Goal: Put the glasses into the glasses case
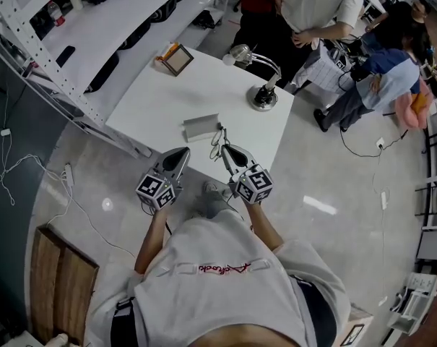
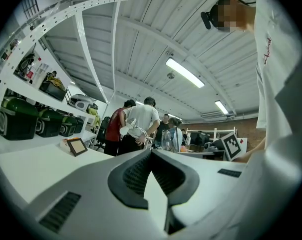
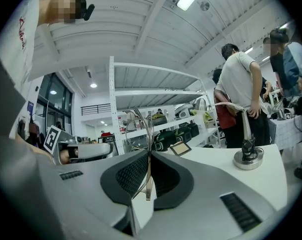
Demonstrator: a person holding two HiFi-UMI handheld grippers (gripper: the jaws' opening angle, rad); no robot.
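Two pads of your right gripper (image 3: 150, 159) are clamped on the thin wire frame of the glasses (image 3: 150, 134). Your left gripper (image 2: 151, 153) is closed on nothing. Expect a light, springy, easily bent load with slick lenses, so grip the metal and never the lens. The glasses hang at the table (image 1: 167, 100) edge, with the case (image 1: 201, 126) near them at 11 o'clock in the head view.
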